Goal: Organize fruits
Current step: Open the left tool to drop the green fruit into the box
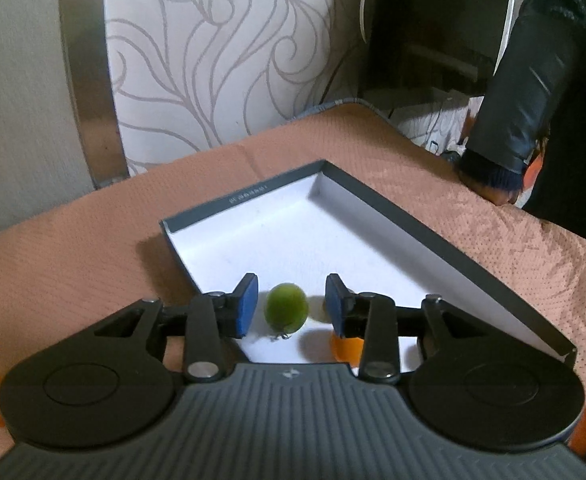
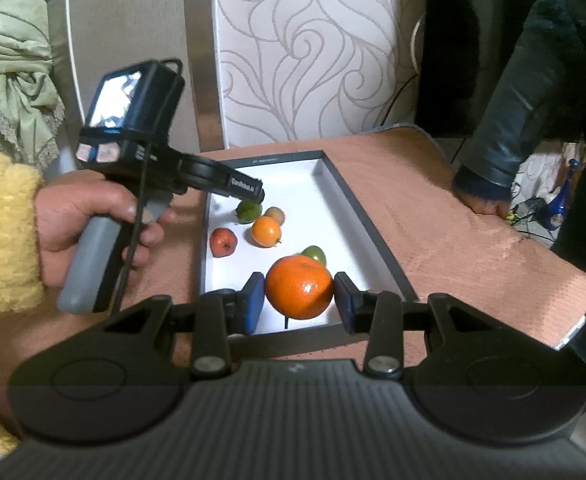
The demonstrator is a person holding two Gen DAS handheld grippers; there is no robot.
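Orange Tangerine Clamped Over the White Tray

Orange and glossy, a tangerine [image 2: 299,292] is sitting pinched between the blue pads [image 2: 253,302] of the right tool [image 2: 299,300], which is gripping it on both sides over the near end of the tray [image 2: 373,224]. This shallow, dark-rimmed tray with a white floor is resting on the counter [image 2: 473,256], which is wearing a salmon-pink cloth. Behind the tangerine, partly hidden by it, a small green fruit [image 2: 316,254] is lying. Further toward the tray's far end, a small orange fruit [image 2: 266,231], a red fruit [image 2: 223,242] and a brownish one [image 2: 275,215] are lying close together on the white floor.

At the left side of the tray, the left tool [image 1: 291,306] is standing with its jaws apart around a green lime [image 1: 286,308]; gaps are showing on both sides, so the pads are not pressing it, and the lime is resting on the tray floor. A hand [image 2: 89,228] in a fluffy yellow sleeve [image 2: 1,232] is holding that tool's grey handle. At the tray's far right side, another hand [image 2: 479,204] in a dark sleeve is resting on the counter's edge.
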